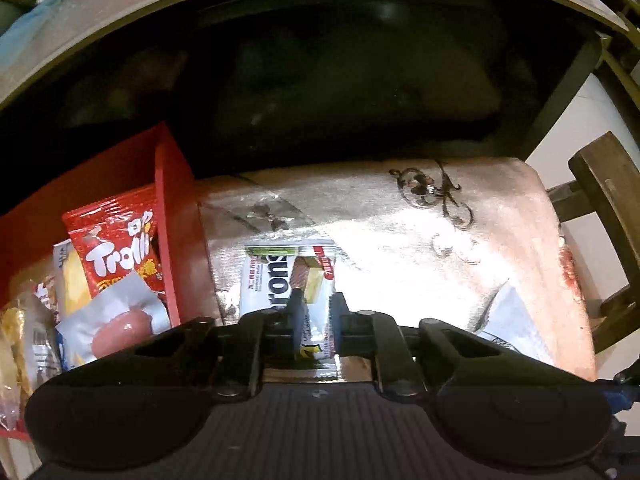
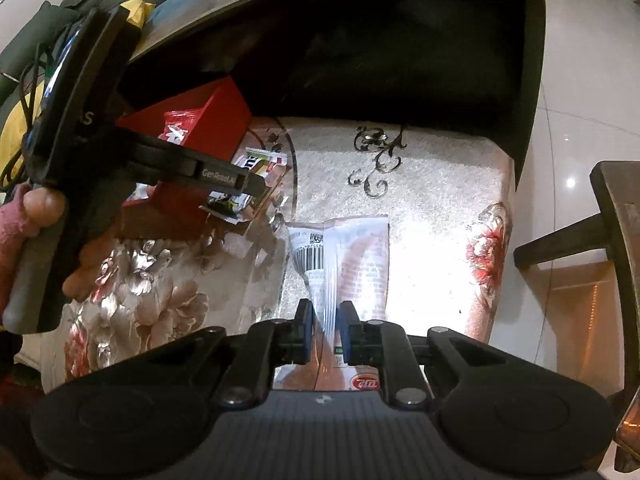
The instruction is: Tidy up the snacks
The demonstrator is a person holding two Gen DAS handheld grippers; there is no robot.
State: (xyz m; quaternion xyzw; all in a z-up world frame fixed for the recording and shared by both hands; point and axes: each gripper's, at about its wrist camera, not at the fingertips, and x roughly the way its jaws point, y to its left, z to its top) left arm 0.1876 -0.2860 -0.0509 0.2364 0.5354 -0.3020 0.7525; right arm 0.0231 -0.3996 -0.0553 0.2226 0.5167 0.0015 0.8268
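Left wrist view: the left gripper (image 1: 316,308) is clenched on one white wafer packet (image 1: 288,276), which lies on the floral cushion (image 1: 420,240) just right of the red box (image 1: 176,216). The packet's near end is hidden behind the gripper body, and only part of its lettering reads. In the red box stand one red Trolli bag (image 1: 116,248) and one white sausage packet (image 1: 116,320); further wrappers at the box's left side are cut off by the frame edge and too jumbled to count. A pale packet's corner (image 1: 516,328) shows well right of the box, mostly hidden.

Right wrist view: the right gripper (image 2: 325,322) pinches the centre seam of one sausage packet (image 2: 352,256) — barcode side up — lying on the cushion, right of the red box (image 2: 216,120). Its near end disappears under the gripper. Beside the box a hand (image 2: 40,208) holds the left gripper (image 2: 244,200); its fingertips are hard to make out against the wafer packet (image 2: 256,164).
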